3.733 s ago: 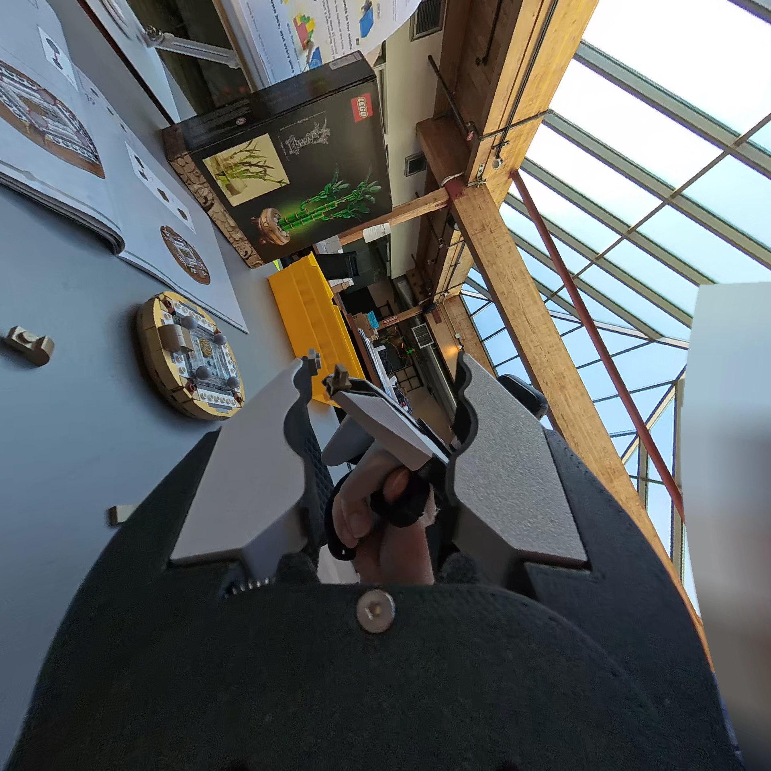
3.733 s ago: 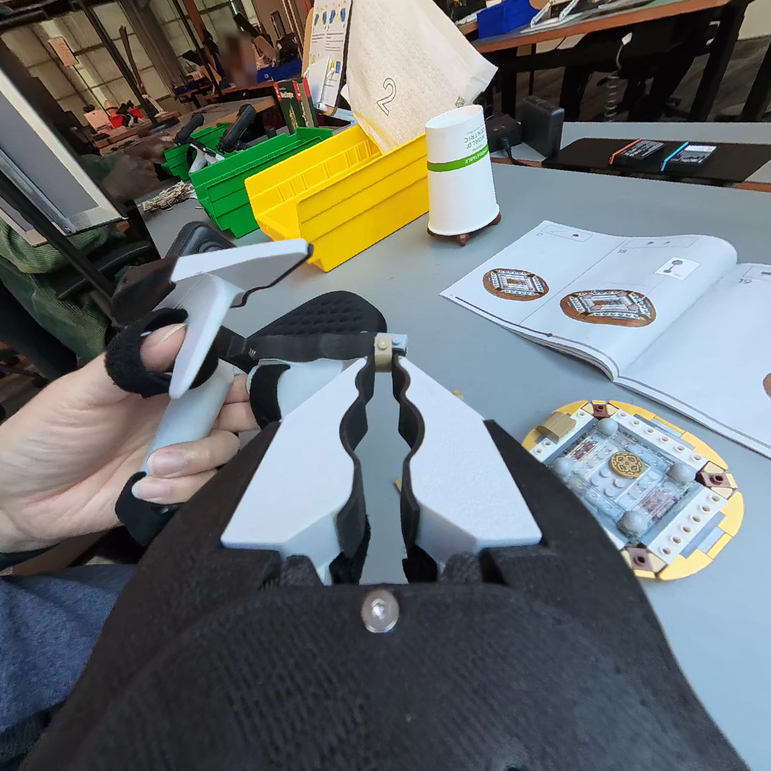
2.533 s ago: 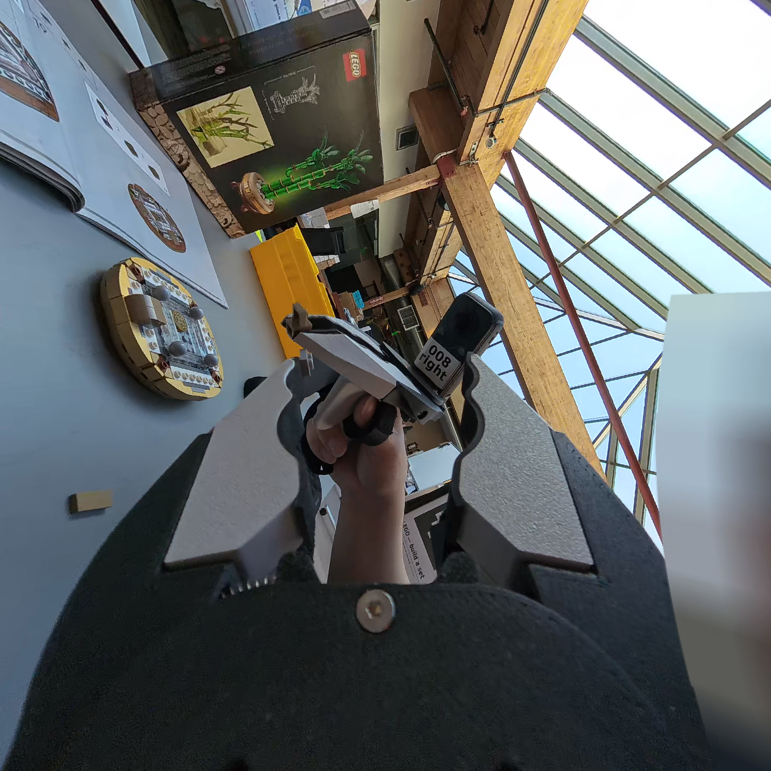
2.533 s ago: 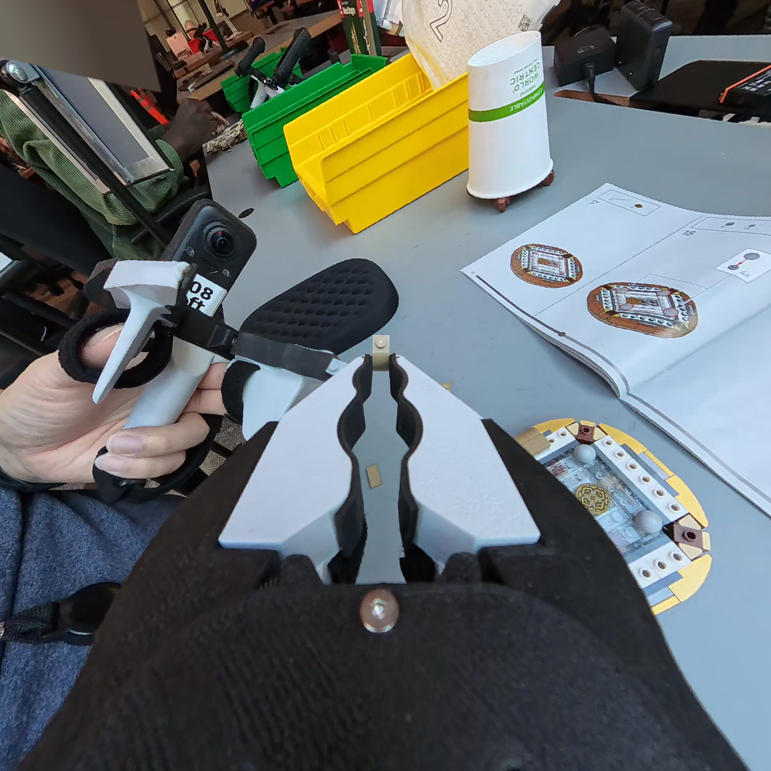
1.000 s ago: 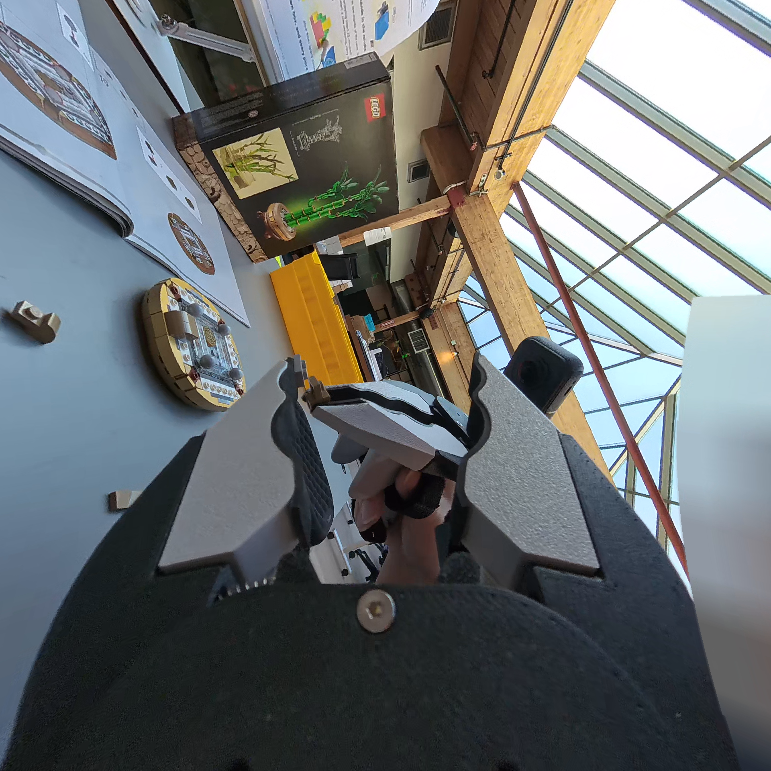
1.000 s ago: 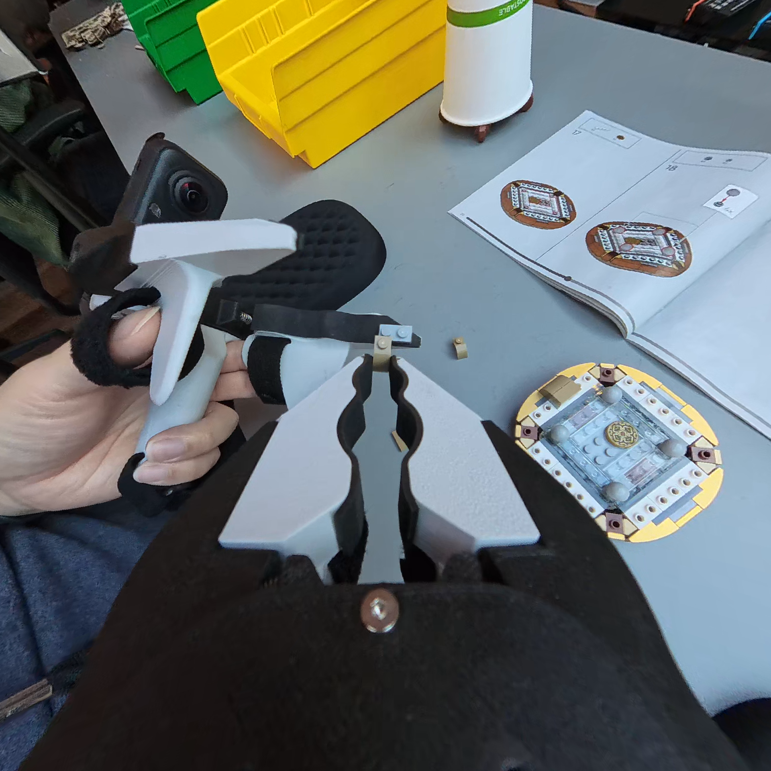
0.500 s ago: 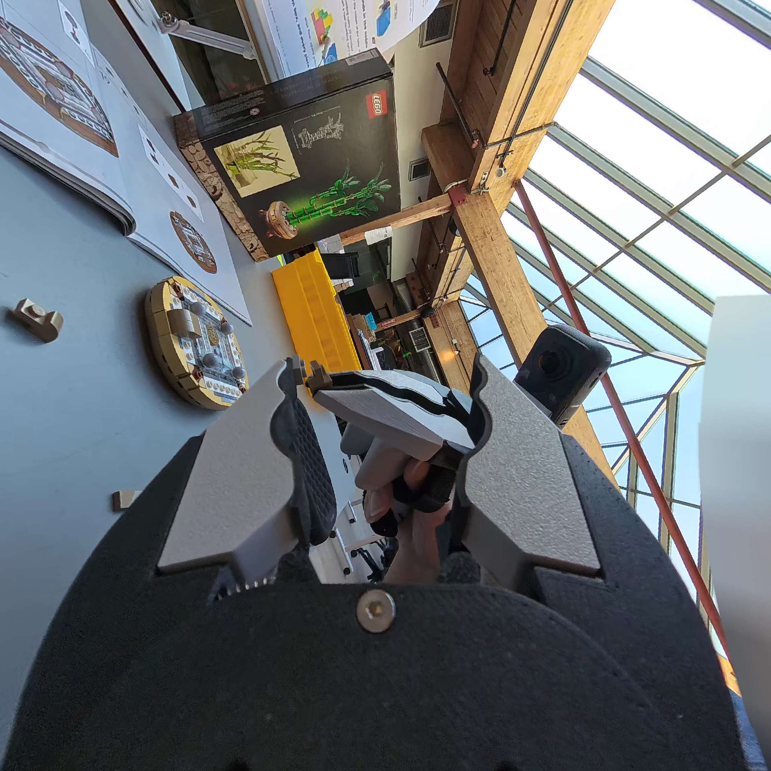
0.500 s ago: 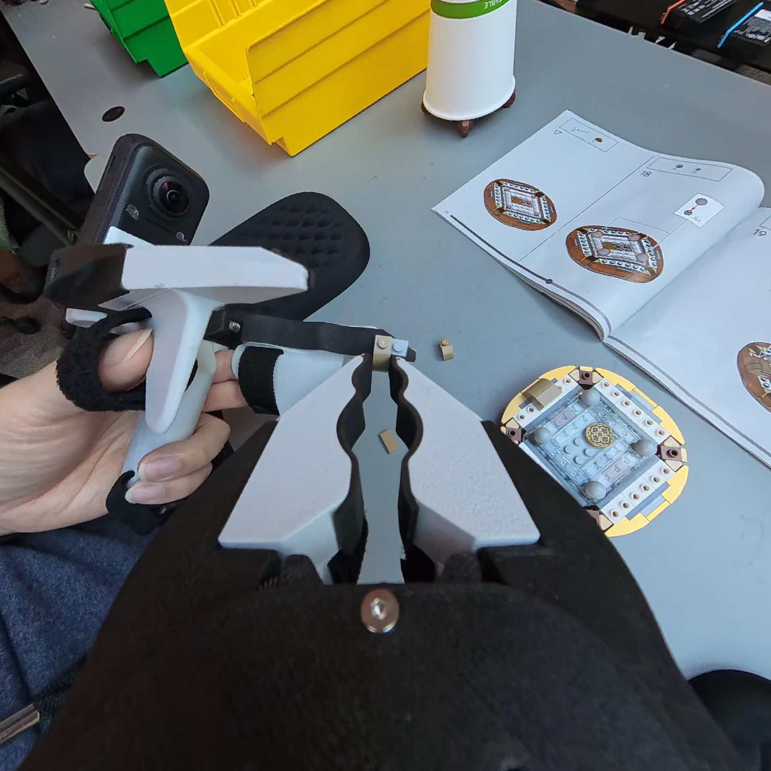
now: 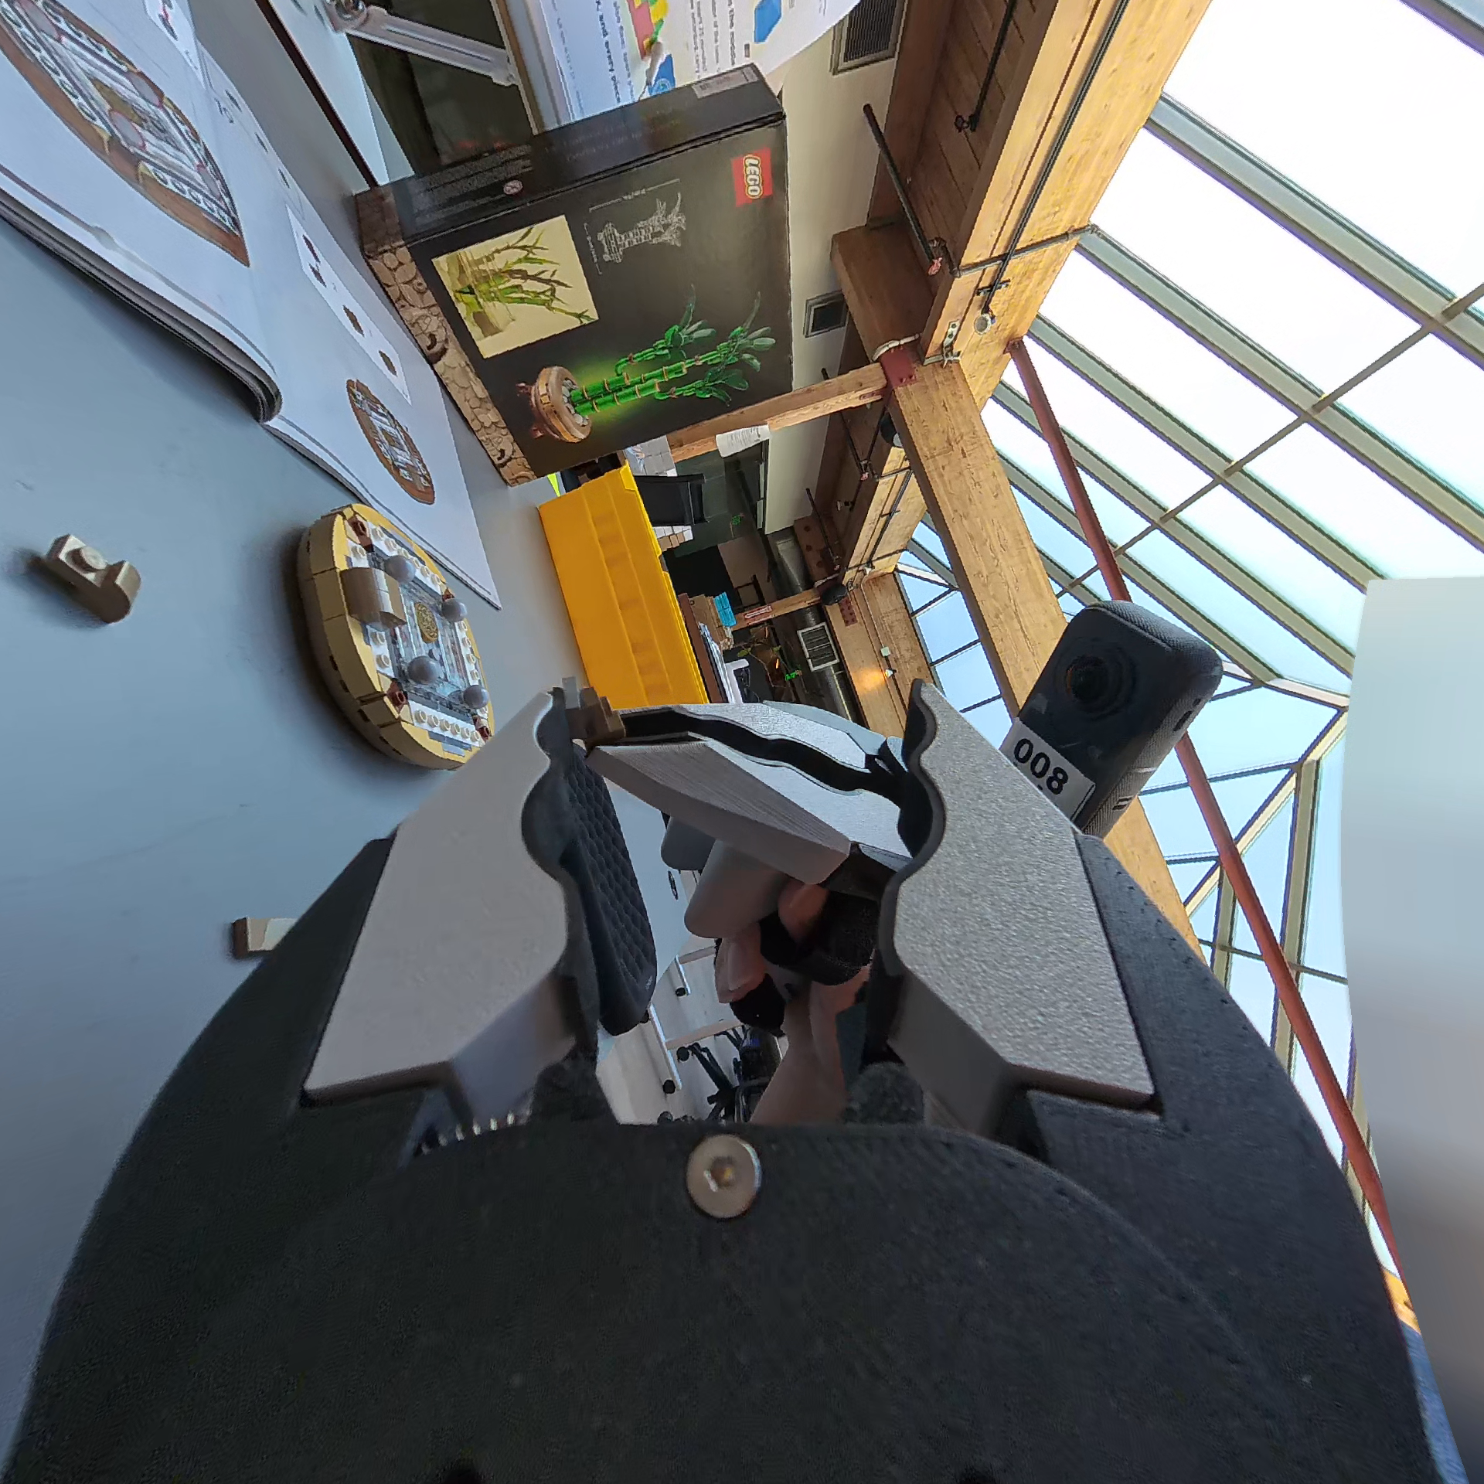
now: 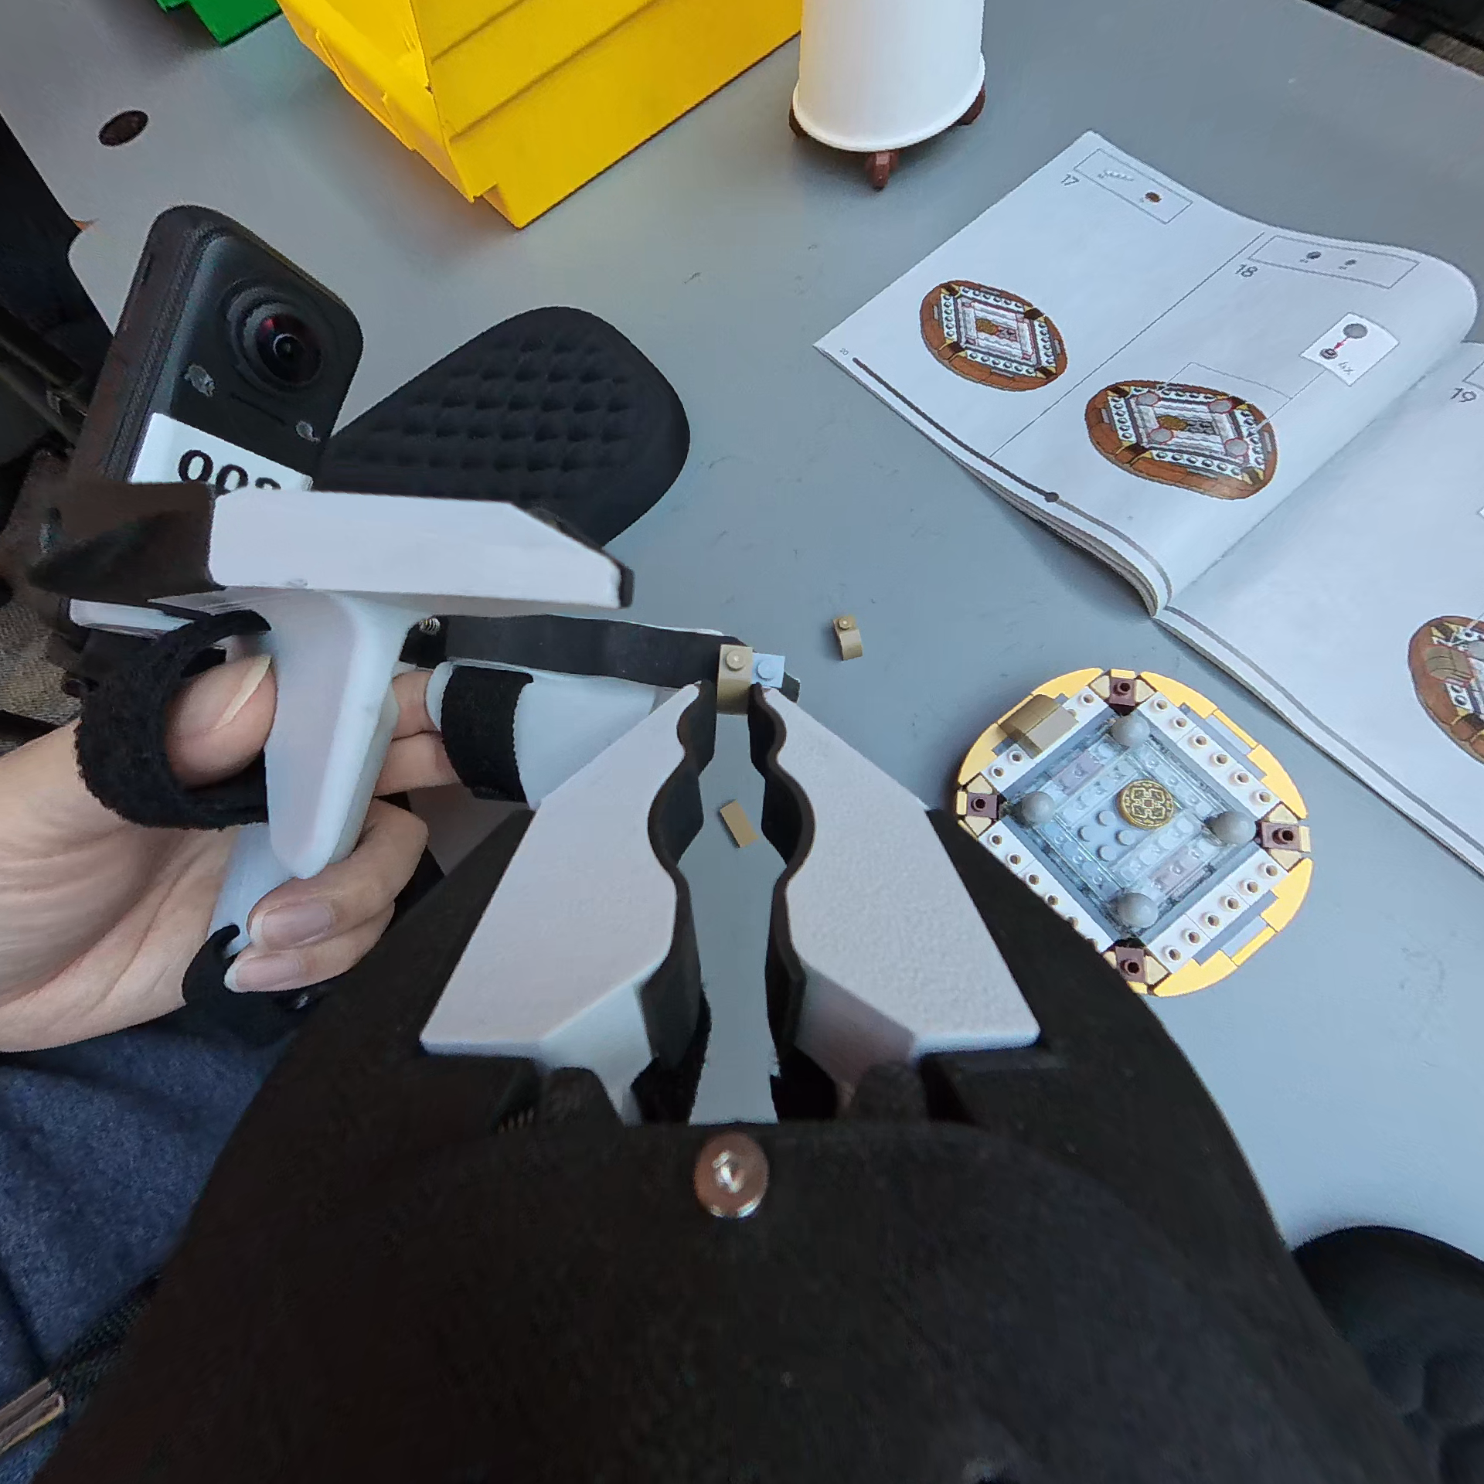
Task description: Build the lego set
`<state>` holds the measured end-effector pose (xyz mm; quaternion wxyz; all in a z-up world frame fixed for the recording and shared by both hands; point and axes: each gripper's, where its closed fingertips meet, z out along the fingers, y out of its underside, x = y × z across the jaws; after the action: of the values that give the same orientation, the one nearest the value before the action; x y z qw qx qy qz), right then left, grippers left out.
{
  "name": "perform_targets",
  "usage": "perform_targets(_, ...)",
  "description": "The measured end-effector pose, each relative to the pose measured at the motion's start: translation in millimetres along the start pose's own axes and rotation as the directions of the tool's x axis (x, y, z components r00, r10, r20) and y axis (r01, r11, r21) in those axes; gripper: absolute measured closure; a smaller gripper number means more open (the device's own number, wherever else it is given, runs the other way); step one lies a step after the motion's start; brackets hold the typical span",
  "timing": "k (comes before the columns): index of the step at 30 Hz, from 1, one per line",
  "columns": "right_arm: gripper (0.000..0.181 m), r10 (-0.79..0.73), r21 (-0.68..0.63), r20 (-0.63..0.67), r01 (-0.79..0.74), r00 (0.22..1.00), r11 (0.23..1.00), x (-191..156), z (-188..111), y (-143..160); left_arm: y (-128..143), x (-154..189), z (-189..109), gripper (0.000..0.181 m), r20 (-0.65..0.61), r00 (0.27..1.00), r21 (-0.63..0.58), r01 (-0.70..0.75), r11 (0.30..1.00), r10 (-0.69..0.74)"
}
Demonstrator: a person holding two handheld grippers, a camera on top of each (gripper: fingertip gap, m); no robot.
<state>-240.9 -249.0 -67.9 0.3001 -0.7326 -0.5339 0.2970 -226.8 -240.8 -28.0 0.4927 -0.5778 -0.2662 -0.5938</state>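
My right gripper (image 10: 732,695) is shut on a small tan brick (image 10: 731,682) with a light blue-grey plate (image 10: 768,668) stuck to it. The brick rests against the tip of one finger (image 10: 578,642) of my left gripper, held in the air above the grey table. In the left wrist view my left gripper (image 9: 739,703) is wide open and empty, and the right gripper (image 9: 598,723) pokes between its fingers. The round tan and white base (image 10: 1132,835) lies on the table to the right, and shows in the left wrist view (image 9: 393,634).
A loose tan piece (image 10: 845,638) and a flat tan tile (image 10: 739,823) lie on the table (image 10: 803,482). The open instruction booklet (image 10: 1204,401) lies behind the base. A yellow bin (image 10: 562,80) and white cup (image 10: 887,72) stand at the back. The set's box (image 9: 594,297) stands upright.
My right gripper has tilted down over the table and brought the tan brick against the tip of the left gripper's finger. The left gripper has stayed open.
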Motion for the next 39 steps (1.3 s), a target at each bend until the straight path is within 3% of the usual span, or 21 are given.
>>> perform_targets(5, 0.175, -0.014, -0.013, -0.007, 0.014, 1.0, 1.0, 0, 1, 2, 2, -1, 0, 0.097, 0.02, 0.999, -0.001, -0.026, 1.0, 0.026)
perform_targets(12, 0.174, -0.048, -0.017, -0.015, 0.047, 0.999, 0.999, -2, 4, 4, -2, -9, -3, 0.11, 0.025, 0.997, 0.038, 0.069, 0.997, -0.07)
perform_targets(15, 0.174, -0.055, -0.019, -0.026, 0.055, 0.998, 0.998, -1, 8, 7, -2, -11, -3, 0.105, 0.042, 0.996, 0.044, 0.071, 0.997, -0.072)
perform_targets(22, 0.174, -0.062, -0.064, -0.013, 0.061, 0.998, 0.996, -2, 10, 11, 4, -16, -3, 0.109, 0.102, 0.995, 0.007, -0.02, 1.0, 0.019)
perform_targets(27, 0.174, -0.049, -0.075, 0.026, 0.051, 0.998, 0.996, -3, 7, 9, 4, -17, -4, 0.119, 0.099, 0.994, -0.003, -0.042, 0.999, 0.043)
perform_targets(31, 0.174, -0.06, -0.057, 0.032, 0.062, 0.998, 0.996, -6, 1, 3, 2, -19, -7, 0.145, 0.083, 0.996, 0.018, -0.018, 1.0, 0.016)
perform_targets(39, 0.174, -0.085, -0.049, 0.012, 0.085, 0.996, 0.995, -7, -2, -3, -1, -21, -6, 0.162, 0.108, 0.994, 0.039, -0.027, 0.999, 0.022)
